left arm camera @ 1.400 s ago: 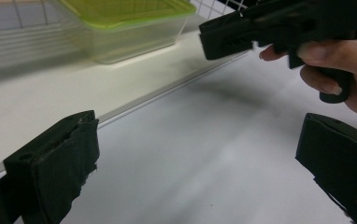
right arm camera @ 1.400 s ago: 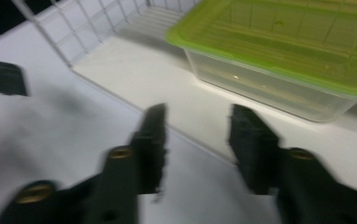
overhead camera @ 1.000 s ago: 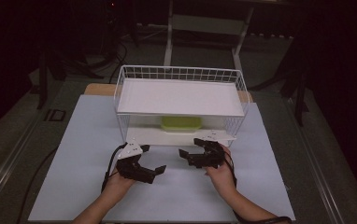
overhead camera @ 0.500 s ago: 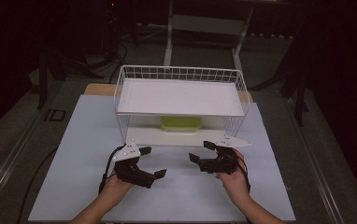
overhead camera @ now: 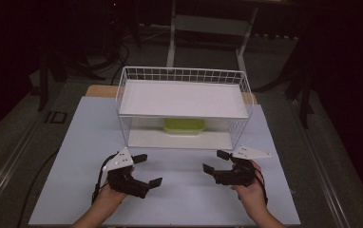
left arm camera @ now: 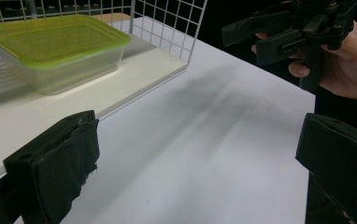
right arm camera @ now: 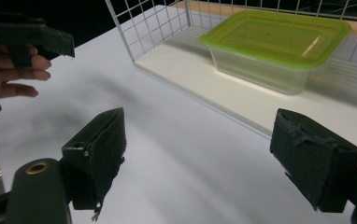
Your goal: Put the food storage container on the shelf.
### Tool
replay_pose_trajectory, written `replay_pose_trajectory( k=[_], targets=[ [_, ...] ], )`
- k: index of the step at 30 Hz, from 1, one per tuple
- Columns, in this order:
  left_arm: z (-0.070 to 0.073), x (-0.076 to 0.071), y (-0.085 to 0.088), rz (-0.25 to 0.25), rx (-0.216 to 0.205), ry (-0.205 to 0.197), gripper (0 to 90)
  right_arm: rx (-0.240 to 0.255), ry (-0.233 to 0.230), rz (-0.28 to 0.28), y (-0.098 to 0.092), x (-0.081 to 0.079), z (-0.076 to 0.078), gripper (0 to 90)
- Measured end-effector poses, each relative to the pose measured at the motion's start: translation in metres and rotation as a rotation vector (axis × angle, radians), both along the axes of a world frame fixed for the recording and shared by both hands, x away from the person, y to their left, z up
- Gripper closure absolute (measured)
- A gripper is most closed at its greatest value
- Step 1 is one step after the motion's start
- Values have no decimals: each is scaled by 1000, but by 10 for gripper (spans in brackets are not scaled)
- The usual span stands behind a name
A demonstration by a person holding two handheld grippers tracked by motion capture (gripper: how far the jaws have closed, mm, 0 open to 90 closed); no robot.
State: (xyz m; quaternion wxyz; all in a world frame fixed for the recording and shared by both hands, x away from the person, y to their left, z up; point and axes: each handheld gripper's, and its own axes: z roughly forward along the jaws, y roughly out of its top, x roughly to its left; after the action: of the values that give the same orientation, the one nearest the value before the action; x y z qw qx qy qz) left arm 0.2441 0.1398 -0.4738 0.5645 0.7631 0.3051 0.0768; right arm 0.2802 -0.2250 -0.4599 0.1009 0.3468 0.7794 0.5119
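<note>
- Down at the lower left of the high view, the person's left hand is coming in from the bottom edge and holding the left gripper low over the white table, its jaws spread wide and grasping nothing, angled toward the frame's right.
- Just above centre, the white wire basket is standing on the table with a white shelf board across its top; the green-lidded container is sitting under that board on the basket's lower tray, well apart from both grippers.
- At the lower right, the right hand is holding the right gripper, likewise released and empty, its jaws pointing toward the frame's left, so the two grippers are facing each other across bare table.
- From the left gripper view, the container is showing at the upper left as a clear tub with a lime lid, something the high view is mostly hiding beneath the board; the right gripper and its hand are appearing at the upper right.
- From the right gripper view, the container is lying at the upper right, and the left hand's fingers are curling round the left gripper at the upper left.
</note>
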Motion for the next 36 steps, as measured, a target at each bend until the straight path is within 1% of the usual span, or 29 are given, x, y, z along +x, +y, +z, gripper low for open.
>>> replay_pose_trajectory(
  k=[2, 7, 10, 13, 15, 17, 23, 25, 27, 30, 31, 32, 33, 34, 35, 36],
  targets=[
    [-1, -3, 2, -1, 4, 3, 1, 1, 4, 0, -4, -4, -1, 183],
    [-3, -10, 5, -9, 22, -10, 1, -4, 11, 18, -13, -13, -4, 184],
    [-5, -14, 6, -24, 47, -26, 1, -16, 18, 29, -18, -18, -6, 183],
    [-7, -16, 6, -34, 46, -29, 1, -18, 15, 40, -22, -21, -6, 183],
    [-8, -18, 7, -40, 36, -26, 1, -17, 12, 52, -23, -23, -8, 183],
    [-9, -20, 6, -56, 28, -25, 1, -25, 6, 71, -25, -25, -10, 183],
    [-12, -22, 3, -87, 21, -36, 1, -28, -22, 104, -26, -26, -16, 183],
    [-13, -23, 0, -99, 27, -40, 1, -33, -25, 113, -25, -25, -20, 183],
    [-15, -24, -2, -114, 44, -47, 1, -38, -21, 127, -24, -24, -24, 183],
    [-18, -24, -4, -123, 49, -47, 1, -51, -25, 143, -23, -23, -29, 183],
    [-19, -24, -5, -127, 49, -59, 1, -51, -28, 151, -23, -22, -31, 183],
    [-21, -24, -5, -132, 51, -75, 1, -61, -31, 156, -23, -21, -33, 183],
    [-22, -25, -5, -135, 56, -82, 1, -76, -41, 162, -23, -21, -36, 183],
    [-23, -25, -4, -139, 53, -92, 1, -79, -48, 169, -23, -20, -38, 183],
    [-24, -25, -4, -141, 51, -101, 1, -83, -45, 177, -23, -19, -40, 183],
    [-25, -25, -4, -140, 65, -110, 1, -85, -38, 178, -24, -19, -42, 184]
  ],
)
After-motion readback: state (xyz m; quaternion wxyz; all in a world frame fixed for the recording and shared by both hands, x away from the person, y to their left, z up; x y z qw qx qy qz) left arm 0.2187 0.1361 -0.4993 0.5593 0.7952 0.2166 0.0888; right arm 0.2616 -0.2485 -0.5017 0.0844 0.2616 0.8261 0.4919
